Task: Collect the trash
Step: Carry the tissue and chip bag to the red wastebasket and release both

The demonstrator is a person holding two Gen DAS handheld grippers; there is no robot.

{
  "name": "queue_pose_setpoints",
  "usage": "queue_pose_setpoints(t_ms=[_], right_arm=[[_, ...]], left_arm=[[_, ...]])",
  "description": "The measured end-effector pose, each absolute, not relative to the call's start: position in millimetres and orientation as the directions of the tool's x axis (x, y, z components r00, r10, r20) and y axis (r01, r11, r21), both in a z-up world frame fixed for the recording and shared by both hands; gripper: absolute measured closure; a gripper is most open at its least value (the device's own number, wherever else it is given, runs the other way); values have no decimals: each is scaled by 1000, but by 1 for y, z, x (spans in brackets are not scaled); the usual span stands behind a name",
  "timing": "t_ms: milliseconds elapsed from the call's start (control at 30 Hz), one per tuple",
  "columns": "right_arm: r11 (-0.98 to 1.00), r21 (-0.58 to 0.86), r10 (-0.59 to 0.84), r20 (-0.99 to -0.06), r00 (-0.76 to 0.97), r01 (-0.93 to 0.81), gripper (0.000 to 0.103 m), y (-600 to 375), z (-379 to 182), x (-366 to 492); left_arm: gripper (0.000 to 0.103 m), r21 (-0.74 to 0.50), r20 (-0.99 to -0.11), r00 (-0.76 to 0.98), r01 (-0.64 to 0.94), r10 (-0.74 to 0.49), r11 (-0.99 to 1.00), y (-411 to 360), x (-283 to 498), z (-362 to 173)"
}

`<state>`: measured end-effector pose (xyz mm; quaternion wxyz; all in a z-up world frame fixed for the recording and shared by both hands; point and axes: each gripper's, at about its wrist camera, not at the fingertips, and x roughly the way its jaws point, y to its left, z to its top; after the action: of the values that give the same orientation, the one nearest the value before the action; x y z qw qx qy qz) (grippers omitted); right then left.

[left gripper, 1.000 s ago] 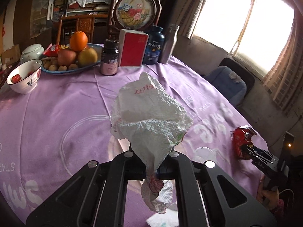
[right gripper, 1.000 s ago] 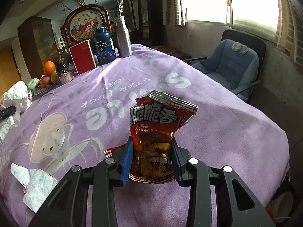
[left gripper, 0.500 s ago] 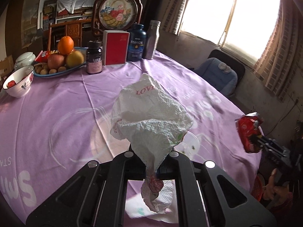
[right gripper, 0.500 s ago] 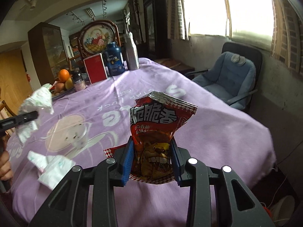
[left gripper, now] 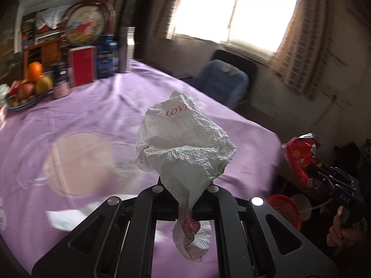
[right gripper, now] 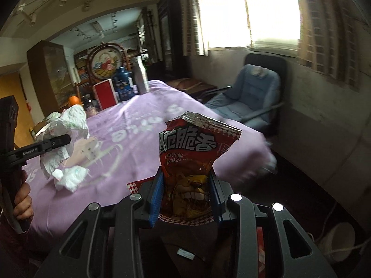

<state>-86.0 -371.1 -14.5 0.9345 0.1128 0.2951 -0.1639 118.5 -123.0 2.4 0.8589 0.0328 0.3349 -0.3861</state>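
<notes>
My left gripper (left gripper: 185, 193) is shut on a crumpled white paper towel (left gripper: 183, 146) and holds it in the air above the purple table's near edge. It also shows in the right wrist view (right gripper: 63, 136). My right gripper (right gripper: 186, 190) is shut on a red snack bag (right gripper: 192, 159) and holds it off the table's right side; the bag also shows in the left wrist view (left gripper: 302, 159). Another crumpled white tissue (right gripper: 69, 177) lies on the purple tablecloth (right gripper: 129, 143).
A red basket (left gripper: 286, 209) stands on the floor below the table's right edge. A fruit plate (left gripper: 25, 92), jars, a red box (left gripper: 82, 66) and bottles stand at the table's far side. A blue chair (right gripper: 250, 99) stands by the window wall.
Both grippers have lifted and pulled back from the table toward its right edge with their trash still held. The red basket on the floor has come into the left wrist view.
</notes>
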Motion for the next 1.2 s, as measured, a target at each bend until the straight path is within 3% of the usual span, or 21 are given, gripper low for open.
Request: queue_pose_setpoints(t_ms=[300, 600, 833, 900, 967, 1200], right_arm=[[867, 70, -312, -696, 646, 494, 67, -409, -46, -174], [815, 14, -347, -788, 508, 579, 66, -450, -106, -201], [792, 52, -248, -882, 400, 608, 58, -475, -180, -197], [786, 74, -242, -877, 414, 614, 53, -477, -181, -202], [778, 92, -256, -857, 447, 622, 40, -482, -173, -210], [684, 86, -442, -741, 505, 724, 31, -508, -124, -234]], left_arm=[[95, -218, -648, 263, 836, -715, 504, -225, 32, -21], [95, -212, -734, 109, 901, -671, 378, -306, -21, -62], [95, -205, -771, 65, 916, -633, 344, -342, -33, -81], [95, -202, -778, 57, 920, -625, 336, -349, -30, -85], [95, -201, -788, 43, 924, -614, 324, -359, -31, -90], [95, -207, -812, -10, 940, -584, 272, -386, -42, -107]])
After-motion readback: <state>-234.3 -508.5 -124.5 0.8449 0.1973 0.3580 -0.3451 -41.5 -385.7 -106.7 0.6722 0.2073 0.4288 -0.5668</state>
